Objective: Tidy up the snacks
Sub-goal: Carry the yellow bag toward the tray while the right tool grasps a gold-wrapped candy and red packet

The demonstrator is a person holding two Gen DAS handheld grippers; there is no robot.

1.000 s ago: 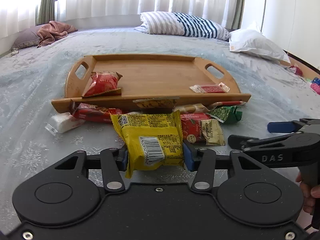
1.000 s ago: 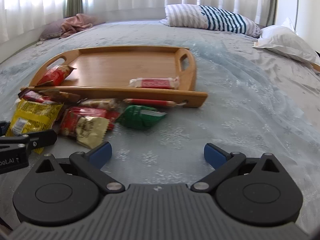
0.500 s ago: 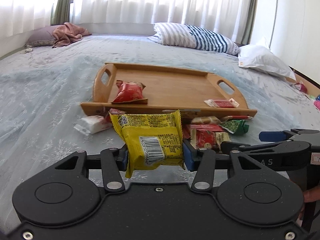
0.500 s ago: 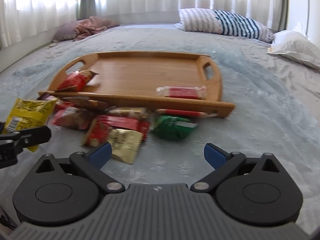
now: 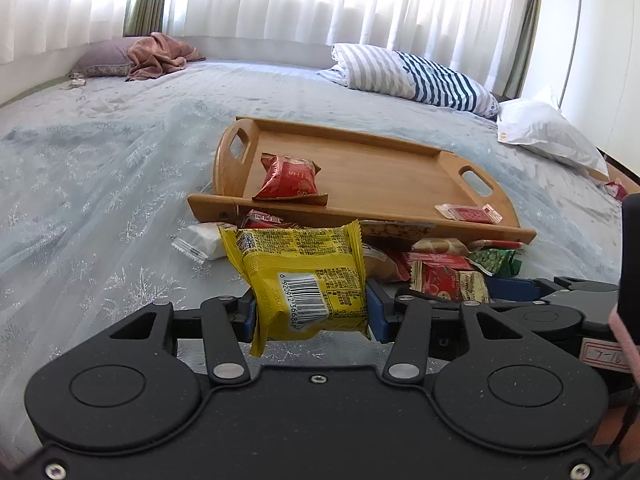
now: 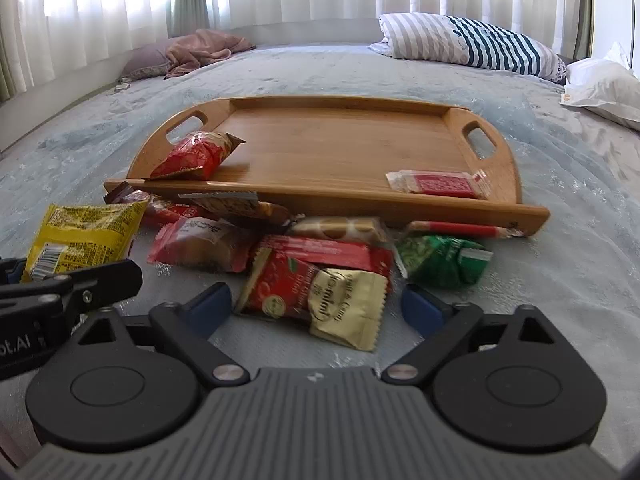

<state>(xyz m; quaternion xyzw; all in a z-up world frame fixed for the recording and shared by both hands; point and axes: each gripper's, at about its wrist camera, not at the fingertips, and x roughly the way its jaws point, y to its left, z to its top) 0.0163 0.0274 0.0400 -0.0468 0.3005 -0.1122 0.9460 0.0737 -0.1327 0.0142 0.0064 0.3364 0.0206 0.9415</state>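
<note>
My left gripper (image 5: 311, 313) is shut on a yellow snack packet (image 5: 308, 276), held above the bedspread in front of a wooden tray (image 5: 360, 216). On the tray lie a red snack bag (image 5: 290, 180) and a red bar (image 5: 468, 213). Several loose snacks are piled along the tray's near rim (image 6: 320, 196). My right gripper (image 6: 314, 302) hangs low over this pile and its jaws are closing. A red and cream packet (image 6: 320, 296) lies between its fingers, and the pads do not touch it. A green packet (image 6: 444, 258) lies just right of it.
A white packet (image 5: 200, 240) lies left of the pile. A striped pillow (image 5: 412, 76) and a white pillow (image 5: 544, 136) sit behind the tray at the right. A pink blanket (image 5: 156, 54) is at the far left. Pale bedspread surrounds the tray.
My right gripper has moved forward and left until the red and cream packet lies between its fingers, and its jaws have narrowed. My left gripper has shifted sideways, still holding the yellow packet.
</note>
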